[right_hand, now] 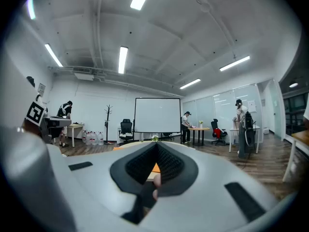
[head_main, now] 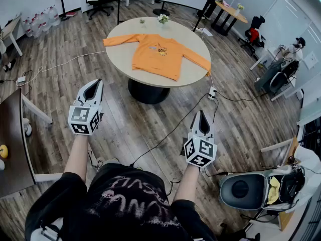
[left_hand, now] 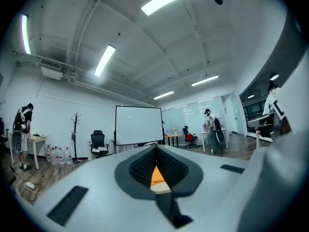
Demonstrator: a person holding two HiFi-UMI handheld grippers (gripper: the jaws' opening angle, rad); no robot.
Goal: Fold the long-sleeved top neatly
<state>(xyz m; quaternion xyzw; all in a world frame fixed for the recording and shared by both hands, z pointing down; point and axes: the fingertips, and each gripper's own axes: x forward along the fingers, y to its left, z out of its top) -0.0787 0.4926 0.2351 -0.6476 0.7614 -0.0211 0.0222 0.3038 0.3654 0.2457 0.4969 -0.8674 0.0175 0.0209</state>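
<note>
An orange long-sleeved top [head_main: 158,55] lies spread flat on a round beige table [head_main: 120,54], both sleeves stretched out to the sides. My left gripper [head_main: 93,88] is held level over the wooden floor, well short of the table, jaws shut and empty. My right gripper [head_main: 202,117] hangs nearer to me at the right, also shut with nothing in it. In the left gripper view [left_hand: 156,149] a sliver of the orange top [left_hand: 157,176] shows through the closed jaws. The right gripper view [right_hand: 156,145] shows a similar orange sliver [right_hand: 155,168].
Cables [head_main: 170,132] trail across the floor between me and the table, with a power strip [head_main: 212,92] by the table foot. A small plant [head_main: 162,18] stands at the table's far edge. A dark desk [head_main: 10,144] is at my left, a chair [head_main: 242,189] at my right.
</note>
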